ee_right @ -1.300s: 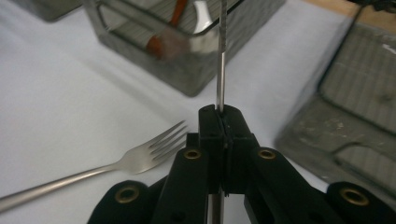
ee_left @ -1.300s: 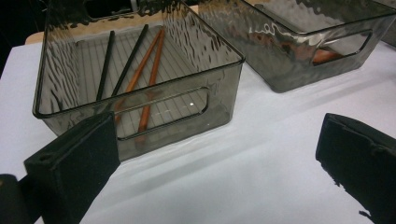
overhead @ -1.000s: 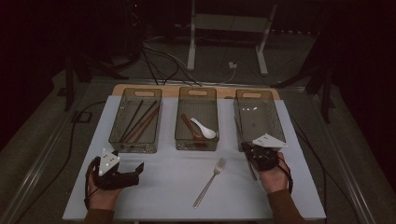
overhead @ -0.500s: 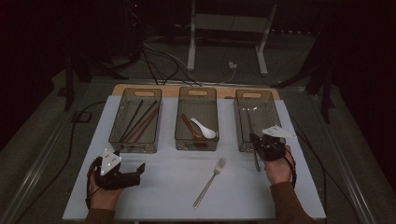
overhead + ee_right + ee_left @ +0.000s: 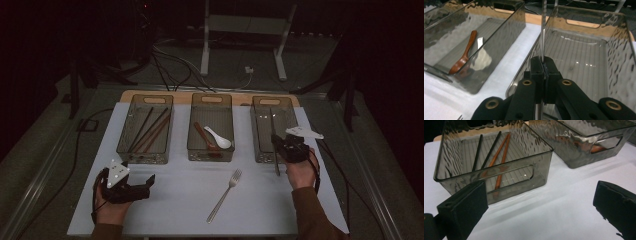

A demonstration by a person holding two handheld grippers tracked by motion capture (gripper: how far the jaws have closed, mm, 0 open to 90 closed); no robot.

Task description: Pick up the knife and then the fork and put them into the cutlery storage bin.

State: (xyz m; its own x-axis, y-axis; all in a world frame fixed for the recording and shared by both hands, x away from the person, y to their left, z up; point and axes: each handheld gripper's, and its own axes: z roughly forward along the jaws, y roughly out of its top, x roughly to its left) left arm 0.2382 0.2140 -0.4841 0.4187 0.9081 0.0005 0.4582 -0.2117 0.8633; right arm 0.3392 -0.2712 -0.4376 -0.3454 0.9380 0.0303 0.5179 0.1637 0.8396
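Right tongs (image 5: 543, 72): clenched on thin silver metal knife (image 5: 543, 30), blade rising ahead over clear smoky plastic bin (image 5: 584, 55).
Left tongs (image 5: 539, 207): released, nothing betw. jaws, above white worktop (image 5: 554, 210).

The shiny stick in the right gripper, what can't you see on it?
- Thin metal utensil, right gripper view: top cut off by the picture's edge, lower end hidden behind the right gripper.
- High view: utensil too small and dark to name; part hidden by the gripper.
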